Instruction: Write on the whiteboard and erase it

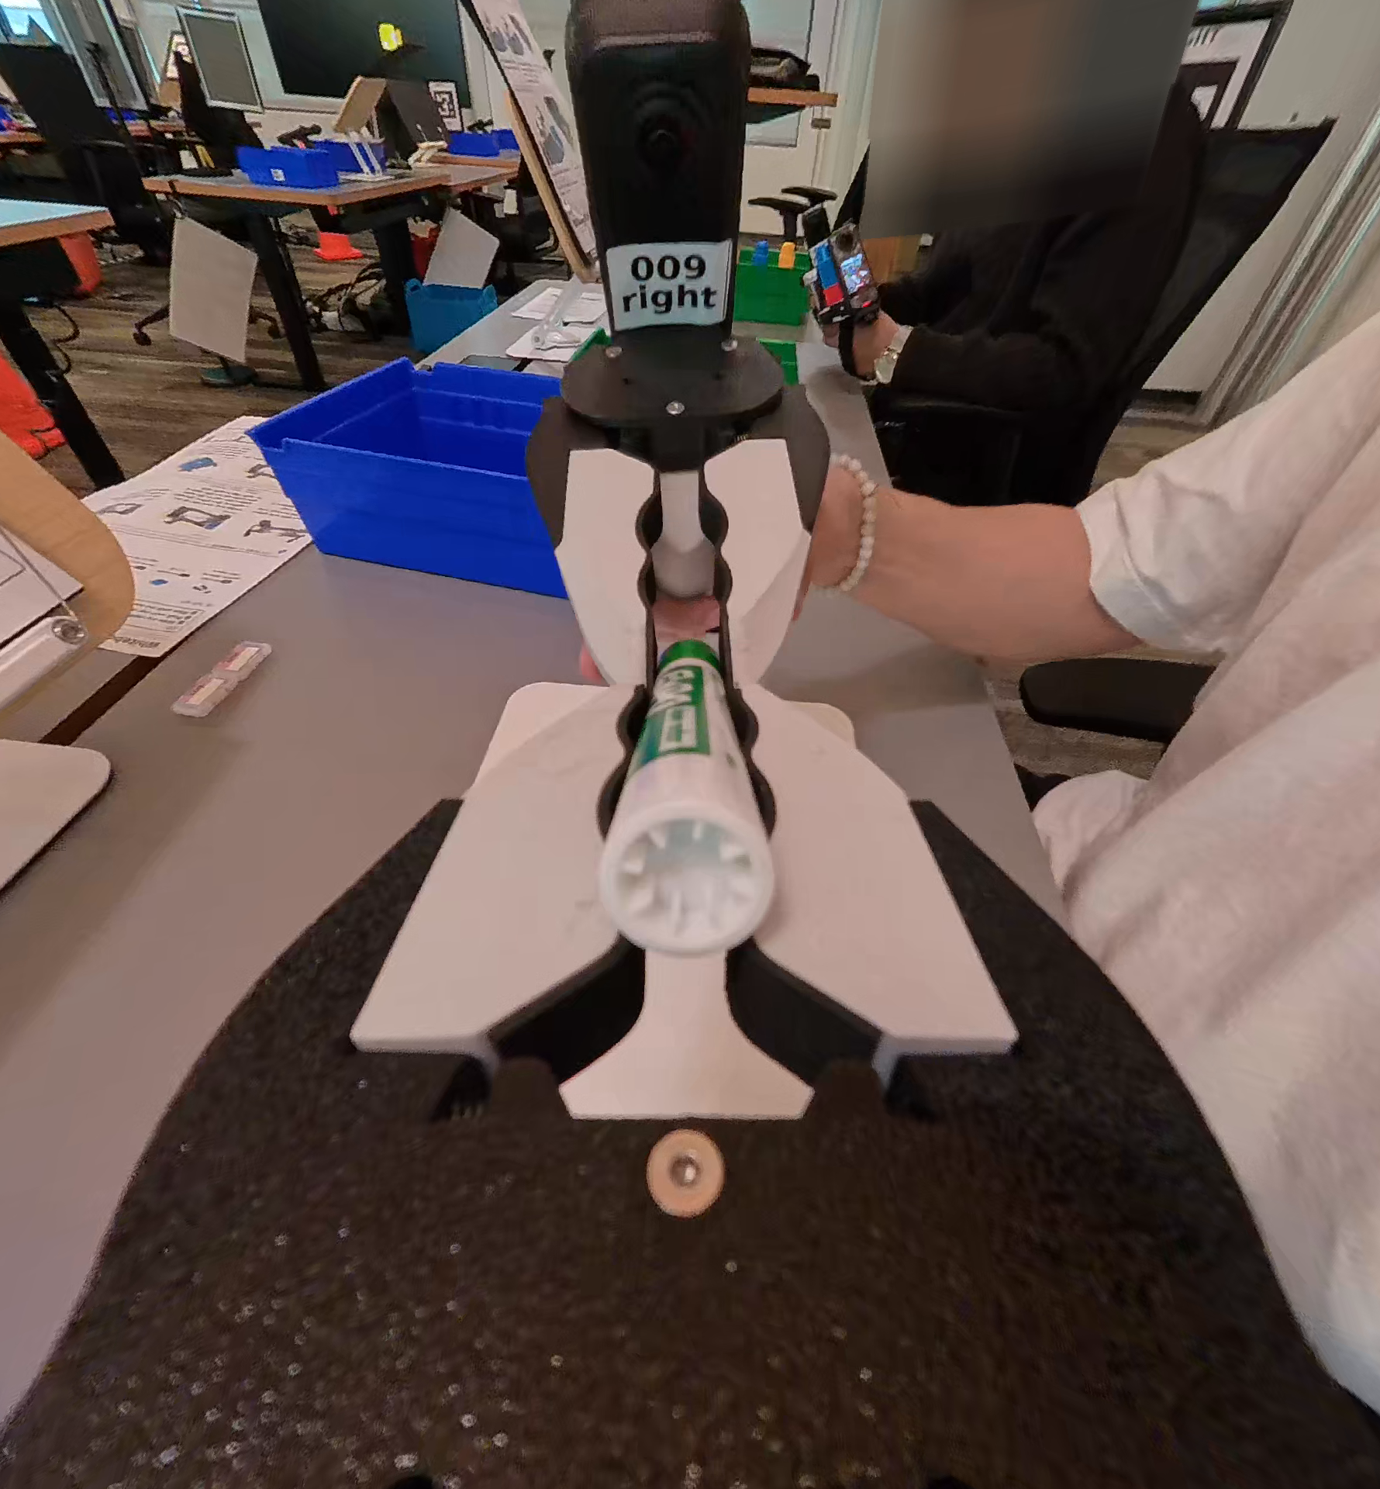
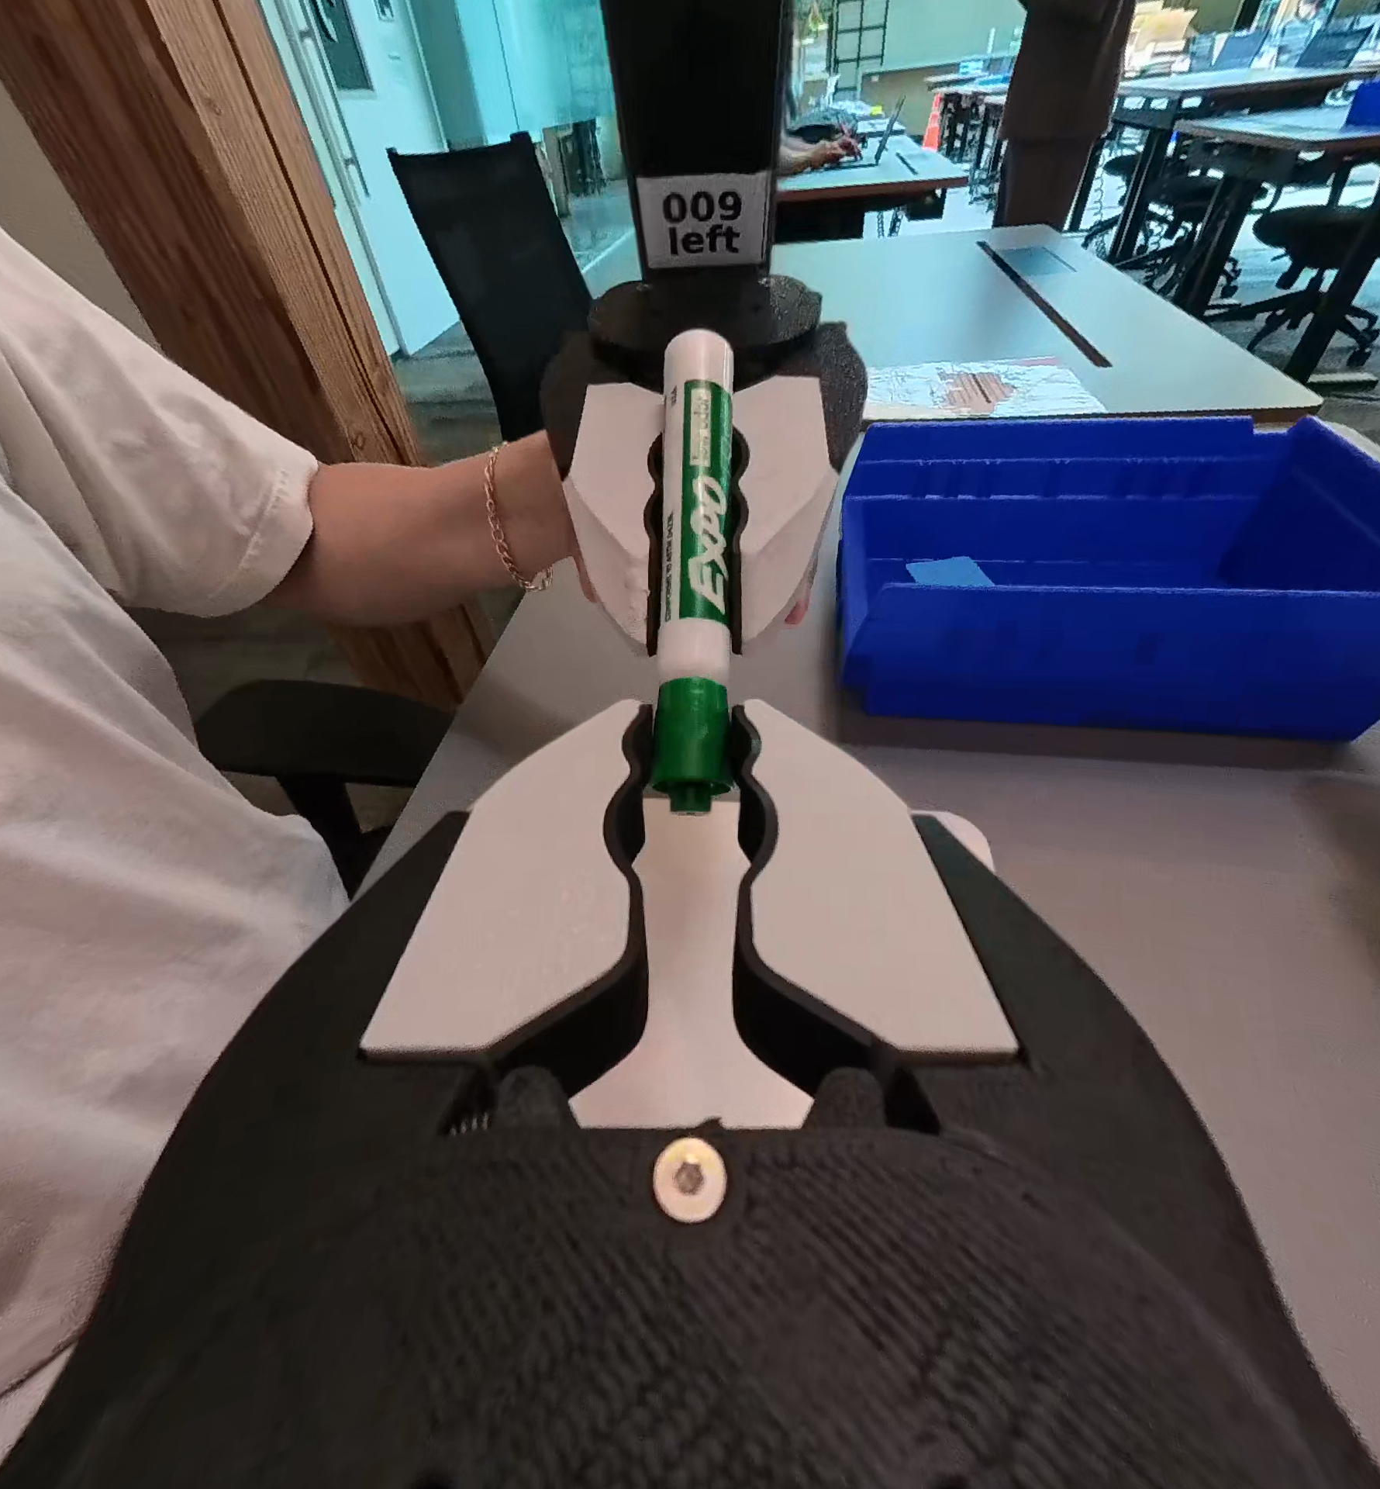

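Note:
A green and white whiteboard marker [image 1: 683, 773] lies between the two grippers, which face each other over the grey table [image 1: 332, 806]. My left gripper [image 1: 683, 701] is shut on the marker's white barrel [image 2: 695, 516], with the barrel's hollow back end towards its camera. My right gripper [image 2: 691, 713] is shut on the marker's green cap [image 2: 691, 745]. The cap sits against the barrel's end and no tip shows. The left gripper shows in the right wrist view [image 2: 695, 636], and the right gripper in the left wrist view [image 1: 683, 644].
A blue bin [image 1: 397, 483] [image 2: 1114, 564] stands on the table beyond the grippers. A printed sheet [image 1: 195, 516], a small clear piece [image 1: 219, 669] and a white flat panel [image 1: 2, 814] lie at the left. A person in black [image 1: 993, 338] sits behind.

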